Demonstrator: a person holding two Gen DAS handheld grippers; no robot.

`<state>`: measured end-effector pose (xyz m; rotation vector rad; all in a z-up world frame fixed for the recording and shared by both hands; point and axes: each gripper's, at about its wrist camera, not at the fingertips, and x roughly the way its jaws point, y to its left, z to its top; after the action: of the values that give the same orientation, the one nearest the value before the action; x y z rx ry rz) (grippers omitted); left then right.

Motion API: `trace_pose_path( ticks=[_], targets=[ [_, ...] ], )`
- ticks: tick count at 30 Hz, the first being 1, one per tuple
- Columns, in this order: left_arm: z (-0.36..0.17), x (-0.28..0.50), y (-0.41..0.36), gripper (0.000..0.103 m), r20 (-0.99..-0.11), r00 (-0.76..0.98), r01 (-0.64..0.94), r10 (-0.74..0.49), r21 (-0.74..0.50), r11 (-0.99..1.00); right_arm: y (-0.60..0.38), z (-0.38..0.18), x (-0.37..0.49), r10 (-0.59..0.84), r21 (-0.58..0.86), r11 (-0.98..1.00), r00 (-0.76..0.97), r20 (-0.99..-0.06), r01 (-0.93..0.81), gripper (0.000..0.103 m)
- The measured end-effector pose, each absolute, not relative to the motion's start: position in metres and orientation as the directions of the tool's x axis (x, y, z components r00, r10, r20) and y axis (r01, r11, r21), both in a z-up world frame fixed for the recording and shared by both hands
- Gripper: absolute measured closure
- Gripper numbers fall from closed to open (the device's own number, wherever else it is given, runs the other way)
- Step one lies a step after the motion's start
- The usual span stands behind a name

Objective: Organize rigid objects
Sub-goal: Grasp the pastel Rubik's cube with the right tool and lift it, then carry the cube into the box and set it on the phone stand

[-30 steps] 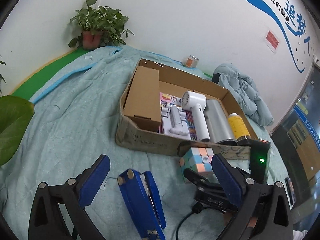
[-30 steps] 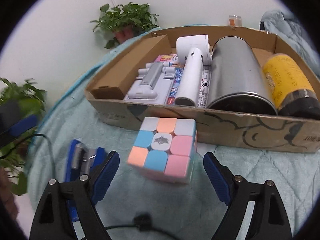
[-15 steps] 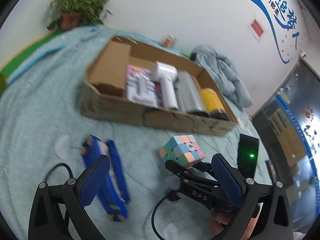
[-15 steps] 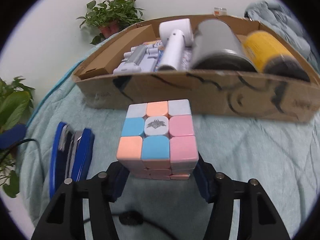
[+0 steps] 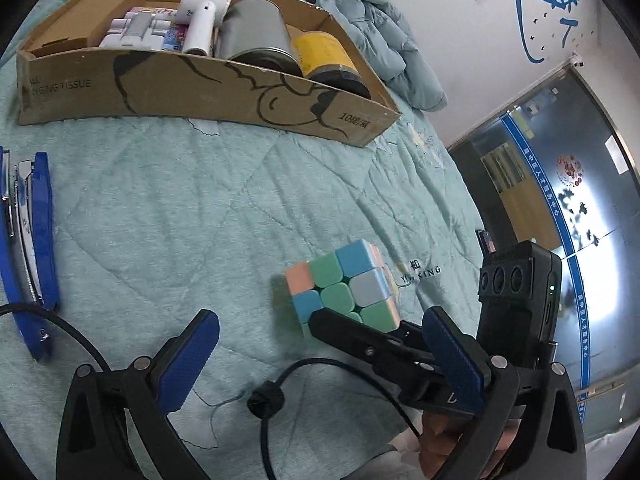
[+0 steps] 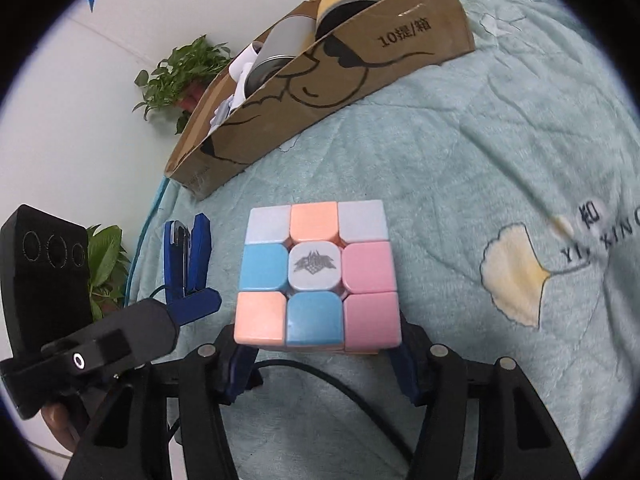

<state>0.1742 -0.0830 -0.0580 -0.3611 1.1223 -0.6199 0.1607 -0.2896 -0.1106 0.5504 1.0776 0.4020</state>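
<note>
A pastel puzzle cube point(image 6: 316, 274) is clamped between the blue pads of my right gripper point(image 6: 320, 354), held just above the pale green quilt point(image 6: 460, 152). It also shows in the left wrist view point(image 5: 344, 288), with the right gripper's black arm gripping it from below. My left gripper point(image 5: 320, 356) is open and empty, low over the quilt beside the cube. A blue stapler point(image 5: 28, 248) lies on the quilt at the left; it shows in the right wrist view too point(image 6: 188, 260). The cardboard box point(image 5: 224, 88) holds a white fan, a grey can and a yellow-labelled can.
A black cable point(image 5: 276, 400) trails over the quilt under the grippers. A crumpled blue-grey jacket point(image 5: 384, 44) lies behind the box. Potted plants point(image 6: 184, 76) stand by the white wall. A dark glass door point(image 5: 560, 184) is at the right.
My right gripper closed on the cube and swung right, away from the box. My left gripper swung right too; the stapler now sits at its far left.
</note>
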Motion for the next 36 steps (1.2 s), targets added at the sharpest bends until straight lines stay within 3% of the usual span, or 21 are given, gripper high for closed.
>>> trace_pose_path(
  ticks=[9,11,13,15,23,36],
  targets=[
    [-0.085,0.189,-0.099,0.005,-0.695,0.165,0.234,-0.7,-0.662,0.712,-0.282,-0.111,0.159,0.598,0.622,0.779,0.393,-0.699,-0.077,0.046],
    [-0.091,0.192,-0.097,0.01,-0.687,0.164,0.208,-0.708,-0.678,0.705,-0.282,-0.11,0.156,0.591,0.613,0.785,0.398,-0.702,-0.084,0.045],
    [-0.093,0.193,-0.097,0.027,-0.697,0.166,0.205,-0.697,-0.667,0.716,-0.279,-0.109,0.153,0.576,0.593,0.799,0.409,-0.708,-0.098,0.046],
    [-0.096,0.193,-0.098,0.036,-0.708,0.16,0.214,-0.688,-0.656,0.724,-0.273,-0.105,0.148,0.547,0.55,0.825,0.422,-0.722,-0.13,0.046],
    [-0.077,0.189,-0.092,0.037,-0.661,0.228,0.272,-0.715,-0.662,0.699,-0.266,-0.086,0.144,0.505,0.465,0.86,0.487,-0.712,-0.212,0.045],
    [-0.019,0.208,-0.061,0.042,-0.591,0.349,0.361,-0.727,-0.631,0.686,-0.241,-0.034,0.164,0.474,0.339,0.88,0.633,-0.612,-0.332,0.044]
  ],
)
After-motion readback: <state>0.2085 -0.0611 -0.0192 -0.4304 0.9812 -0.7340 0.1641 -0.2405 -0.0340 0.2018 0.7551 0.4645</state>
